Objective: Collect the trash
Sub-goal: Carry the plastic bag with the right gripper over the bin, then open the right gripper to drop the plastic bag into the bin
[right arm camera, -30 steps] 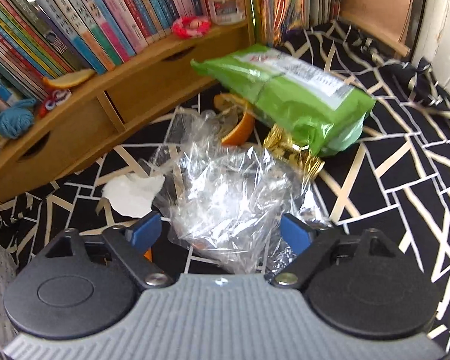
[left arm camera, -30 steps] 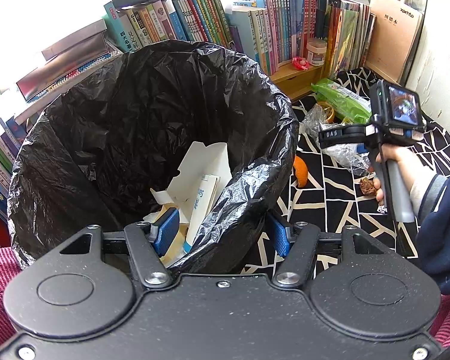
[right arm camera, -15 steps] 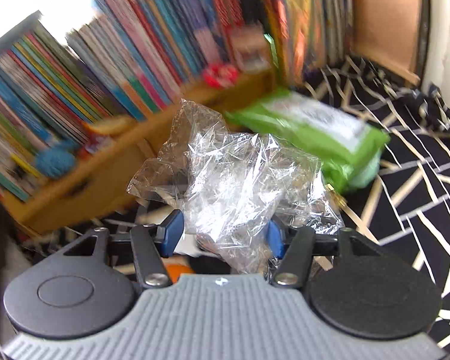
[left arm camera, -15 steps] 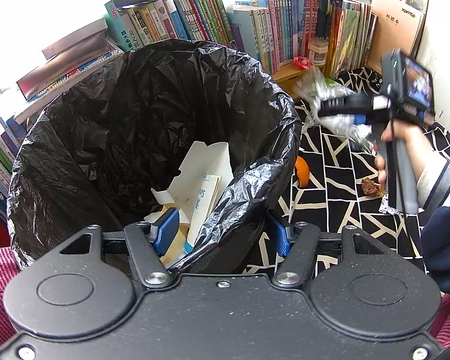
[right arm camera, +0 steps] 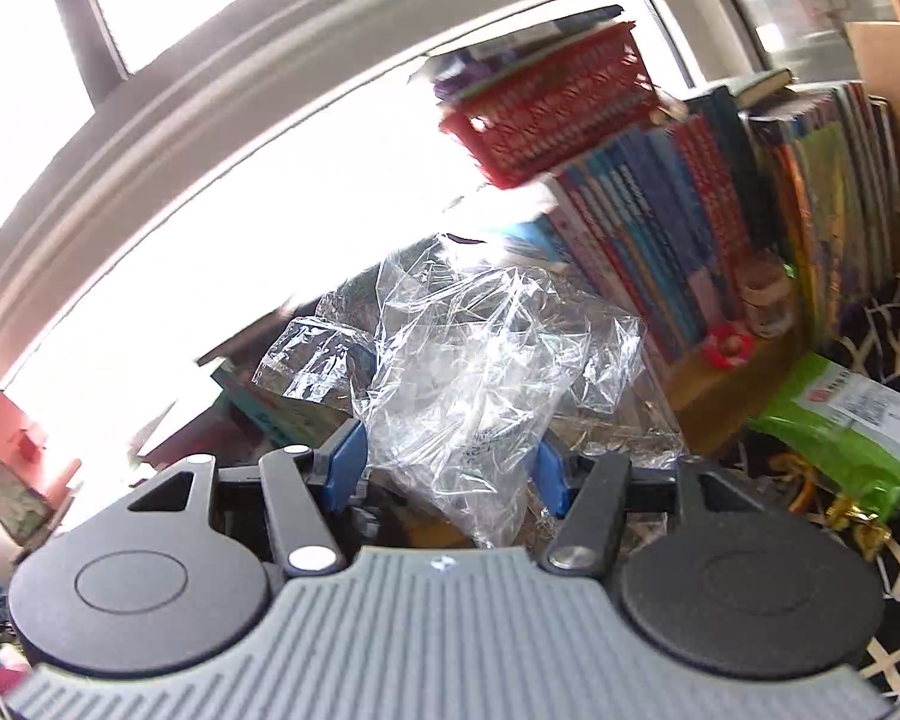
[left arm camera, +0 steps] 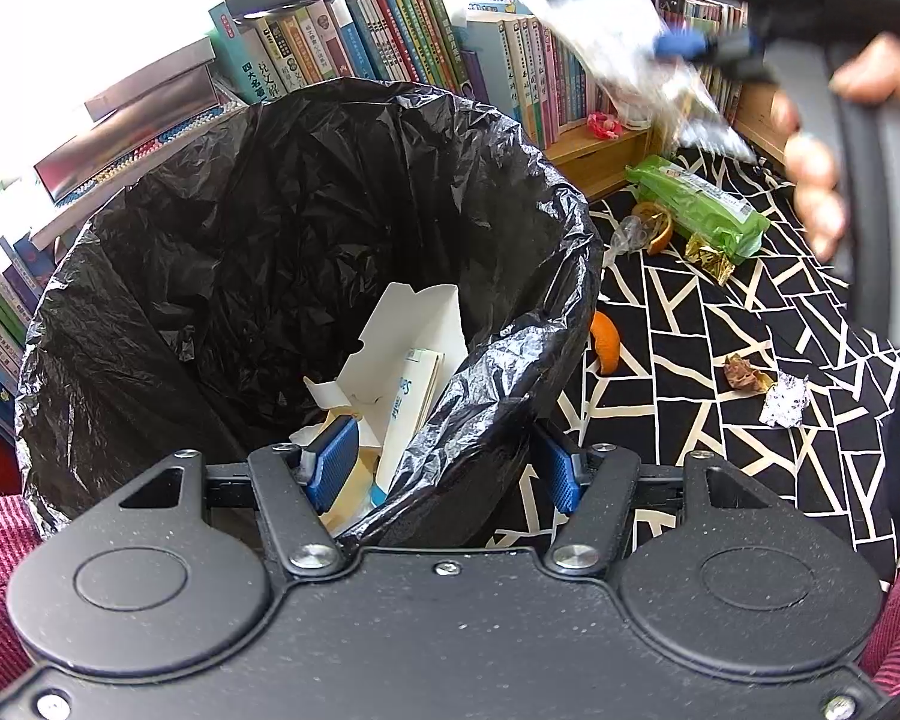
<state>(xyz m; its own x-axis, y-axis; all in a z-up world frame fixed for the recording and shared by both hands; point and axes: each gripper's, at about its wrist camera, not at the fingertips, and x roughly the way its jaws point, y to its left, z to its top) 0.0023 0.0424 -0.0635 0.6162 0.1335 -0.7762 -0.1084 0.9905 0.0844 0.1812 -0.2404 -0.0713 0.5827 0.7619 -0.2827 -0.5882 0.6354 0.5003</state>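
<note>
The right gripper (right arm camera: 447, 468) has its blue pads pressed into both sides of a crumpled clear plastic wrapper (right arm camera: 468, 372), which bulges up and forward between them, so it is clamped on that wrapper. In the left wrist view the same bundle (left arm camera: 636, 54) hangs blurred in the air, up and to the right of the black-lined waste bin (left arm camera: 168, 276), not yet over its mouth. The left gripper (left arm camera: 450, 462) pinches the bin's near rim, one pad inside the black plastic liner and one outside, gripping rim and liner together.

Judging by what lies about, the job is partway through. Inside the bin there is already a torn white cardboard carton (left arm camera: 408, 348) and some paper scraps. Left on the black cloth with white crazed lines (left arm camera: 720, 420), all to the right of the bin, are a flat green plastic packet (left arm camera: 696, 210), a half orange rind (left arm camera: 657, 228) just beside that packet, a crinkled gold foil wrapper (left arm camera: 711, 255), an orange peel strip (left arm camera: 606, 342) close against the bin, a brown dried scrap (left arm camera: 744, 372) and a small silver foil piece (left arm camera: 786, 399). The wrapper has yet to be dropped in.

As for writing: the book spines (left arm camera: 390, 30) behind the bin carry Chinese characters, too small to read surely. The green packet has a white printed label, illegible. Blue print on the carton cannot be made out either.
</note>
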